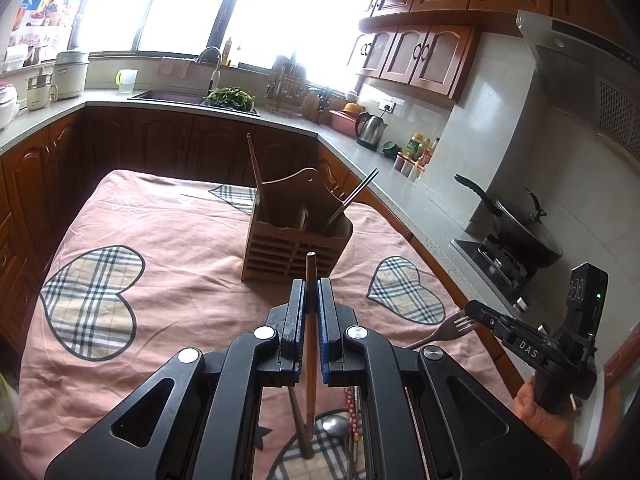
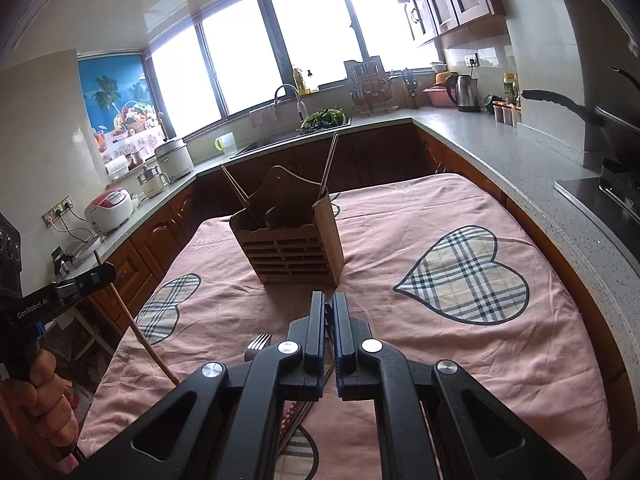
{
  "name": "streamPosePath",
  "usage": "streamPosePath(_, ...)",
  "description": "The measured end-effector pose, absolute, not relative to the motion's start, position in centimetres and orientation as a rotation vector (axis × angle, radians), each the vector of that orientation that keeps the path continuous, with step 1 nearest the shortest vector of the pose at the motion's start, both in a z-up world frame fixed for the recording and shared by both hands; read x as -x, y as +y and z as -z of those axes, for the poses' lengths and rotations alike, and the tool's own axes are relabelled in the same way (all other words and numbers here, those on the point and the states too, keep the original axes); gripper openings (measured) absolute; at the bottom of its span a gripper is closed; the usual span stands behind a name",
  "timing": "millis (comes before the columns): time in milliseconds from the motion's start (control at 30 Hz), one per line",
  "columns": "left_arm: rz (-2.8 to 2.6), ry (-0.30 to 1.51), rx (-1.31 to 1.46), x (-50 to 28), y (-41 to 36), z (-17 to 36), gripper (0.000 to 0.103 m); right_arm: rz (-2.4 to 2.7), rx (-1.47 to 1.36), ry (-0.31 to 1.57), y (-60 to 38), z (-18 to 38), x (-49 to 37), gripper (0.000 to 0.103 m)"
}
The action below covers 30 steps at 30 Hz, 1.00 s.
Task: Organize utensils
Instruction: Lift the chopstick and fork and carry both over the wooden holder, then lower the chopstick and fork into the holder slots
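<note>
A slatted wooden utensil holder (image 1: pixel 294 244) stands on the pink cloth; it also shows in the right wrist view (image 2: pixel 294 246). Chopsticks lean in it (image 1: pixel 356 196). My left gripper (image 1: pixel 311 284) is shut on a wooden chopstick (image 1: pixel 311 344), held above the cloth short of the holder; the right wrist view shows it at the left (image 2: pixel 138 332). My right gripper (image 2: pixel 330 300) is shut on a fork (image 2: pixel 258 342), whose tines stick out to the left; the fork also shows in the left wrist view (image 1: pixel 448 330). A spoon (image 1: pixel 336 426) and other utensils lie on the cloth under my left gripper.
The table wears a pink cloth with plaid hearts (image 2: pixel 466 276). Brown cabinets and a grey counter (image 2: pixel 520 152) surround it. A kettle (image 1: pixel 370 130) and spice jars stand on the counter; a pan sits on the stove (image 1: pixel 520 228) at right. A sink with greens (image 1: pixel 230 98) is behind.
</note>
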<state>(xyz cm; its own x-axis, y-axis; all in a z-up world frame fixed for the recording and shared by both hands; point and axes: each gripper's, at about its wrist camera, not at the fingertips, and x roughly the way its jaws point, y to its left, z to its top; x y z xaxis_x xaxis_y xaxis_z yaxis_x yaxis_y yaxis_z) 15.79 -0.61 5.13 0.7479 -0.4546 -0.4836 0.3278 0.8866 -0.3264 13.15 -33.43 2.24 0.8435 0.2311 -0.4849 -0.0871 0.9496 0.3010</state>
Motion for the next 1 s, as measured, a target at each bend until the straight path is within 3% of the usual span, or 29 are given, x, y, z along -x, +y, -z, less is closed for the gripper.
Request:
streamPosePath(500,0.399,0.509,0.269,-17.8,0.4,-7.1,0.005,-0.165,-0.25,0.483,-33.4,-4.9,-14.7,0.002)
streamPosePath(1000,0.311,0.269,0.395,-24.5,2.6,-12.8,0.005,-0.113,-0.169,0.359,-33.5,-10.6,-20.7,0.002)
